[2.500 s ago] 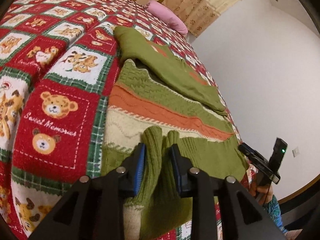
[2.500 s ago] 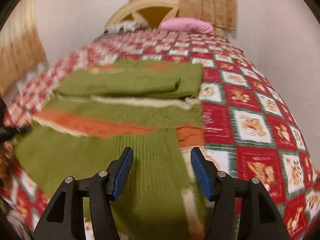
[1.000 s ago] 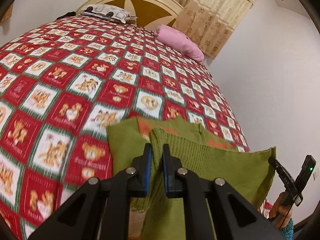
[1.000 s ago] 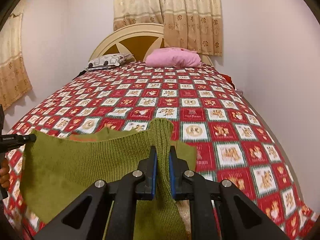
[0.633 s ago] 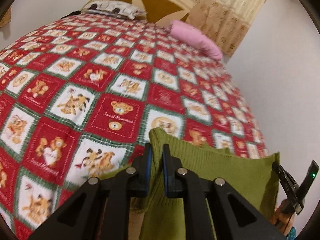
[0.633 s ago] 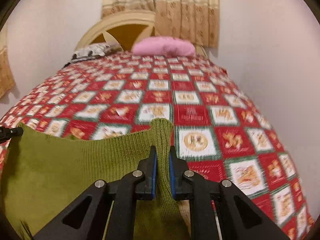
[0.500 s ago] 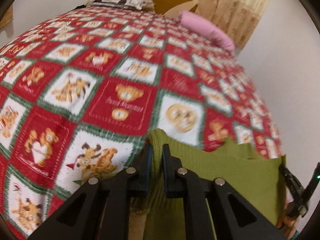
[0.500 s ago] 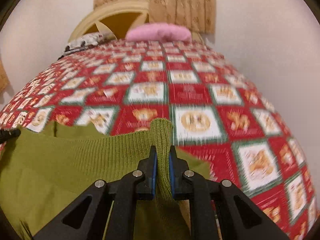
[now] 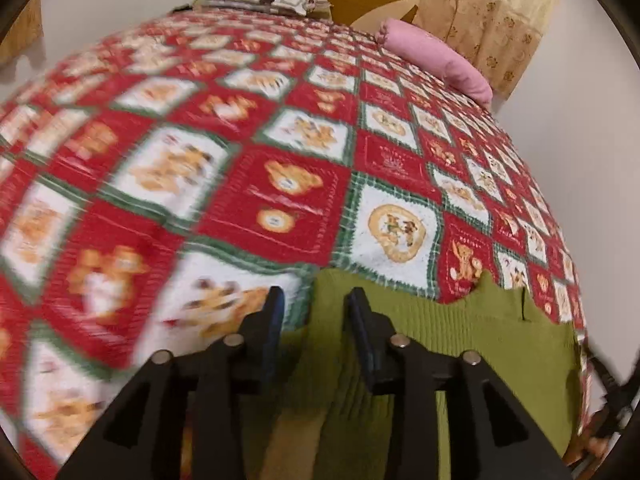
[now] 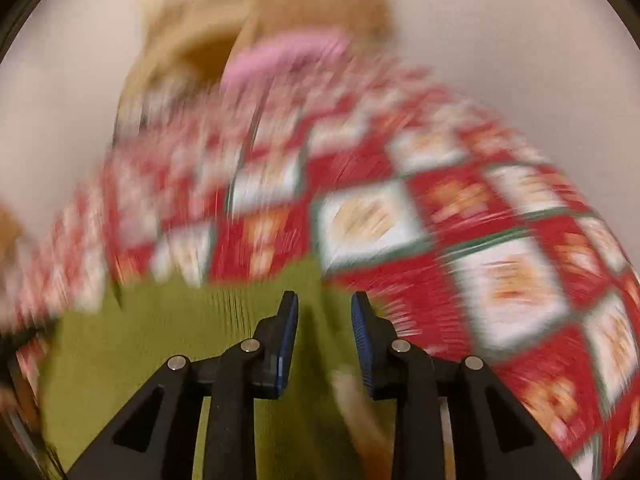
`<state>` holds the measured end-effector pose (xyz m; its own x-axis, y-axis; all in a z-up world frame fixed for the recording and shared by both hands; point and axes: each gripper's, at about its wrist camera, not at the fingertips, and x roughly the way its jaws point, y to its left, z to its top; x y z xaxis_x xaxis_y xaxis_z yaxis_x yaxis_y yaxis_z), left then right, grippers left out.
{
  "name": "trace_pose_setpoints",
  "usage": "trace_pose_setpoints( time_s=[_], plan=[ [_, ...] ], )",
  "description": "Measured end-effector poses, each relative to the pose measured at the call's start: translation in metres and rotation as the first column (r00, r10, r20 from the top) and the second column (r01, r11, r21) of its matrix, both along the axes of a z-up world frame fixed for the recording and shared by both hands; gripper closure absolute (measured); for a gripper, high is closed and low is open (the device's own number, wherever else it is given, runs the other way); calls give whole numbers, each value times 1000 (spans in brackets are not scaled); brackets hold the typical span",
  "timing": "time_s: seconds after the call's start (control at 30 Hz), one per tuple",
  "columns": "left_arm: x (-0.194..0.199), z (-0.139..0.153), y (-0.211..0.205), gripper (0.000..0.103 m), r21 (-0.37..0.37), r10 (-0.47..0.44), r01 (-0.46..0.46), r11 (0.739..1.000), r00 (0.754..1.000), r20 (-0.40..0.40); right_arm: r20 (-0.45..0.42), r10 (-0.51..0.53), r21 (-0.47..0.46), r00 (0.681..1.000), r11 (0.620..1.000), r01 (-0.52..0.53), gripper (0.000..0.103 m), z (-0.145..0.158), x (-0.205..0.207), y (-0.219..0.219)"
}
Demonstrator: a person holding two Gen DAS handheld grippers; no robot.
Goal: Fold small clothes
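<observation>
Sweater (image 9: 460,344) lies folded on the quilt (image 9: 280,184); both tongs (image 9: 316,320) (image 10: 324,320) gape apart, so next we withdraw and smooth.

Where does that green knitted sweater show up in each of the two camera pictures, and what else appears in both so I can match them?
Left wrist view: the green knitted sweater fills the bottom centre and lower right, running under the left gripper.
Right wrist view: it covers the bottom left and centre, under the right gripper; the picture is blurred.
Shared landmark: the pink pillow at the far end of the bed.
</observation>
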<state>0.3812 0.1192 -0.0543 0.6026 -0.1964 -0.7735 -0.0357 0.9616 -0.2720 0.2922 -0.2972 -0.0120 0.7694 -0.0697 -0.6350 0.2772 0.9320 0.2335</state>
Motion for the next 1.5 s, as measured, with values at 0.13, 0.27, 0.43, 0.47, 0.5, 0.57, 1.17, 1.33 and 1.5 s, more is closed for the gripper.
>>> trace_pose_setpoints(
  time_s=[0.13,0.27,0.43,0.47,0.5,0.57,1.17,1.33,1.5],
  plan=[
    [-50,33,2,53,97,-43,35,995,995,87,-10,1,-89,1000,996,-2,74,26,-59,8],
    [-109,39,-20,42,89,-138,127,988,982,127,-51,109,-121,993,986,-115,74,22,-98,43],
    [-155,28,-68,42,149,-229,208,967,962,149,-117,193,-156,974,965,-210,74,-1,-121,87],
    [-160,24,-75,42,160,-244,220,962,959,144,-142,198,-156,970,963,-219,74,-8,-121,91],
    [-164,20,-81,42,176,-252,227,958,958,136,-188,195,-158,963,961,-225,74,-19,-123,92],
    [-166,10,-90,41,196,-250,224,955,961,116,-269,177,-155,947,962,-224,74,-37,-127,89],
    [-191,1,-75,17,266,-126,96,959,987,97,-43,247,-192,968,949,-251,74,11,-168,140],
    [-186,3,-57,4,280,-59,31,960,994,90,-71,338,-119,939,931,-344,75,-6,-128,192],
    [-183,-3,-27,4,251,12,-36,967,995,99,-151,360,-108,921,920,-378,74,-50,-114,218]
  ],
)
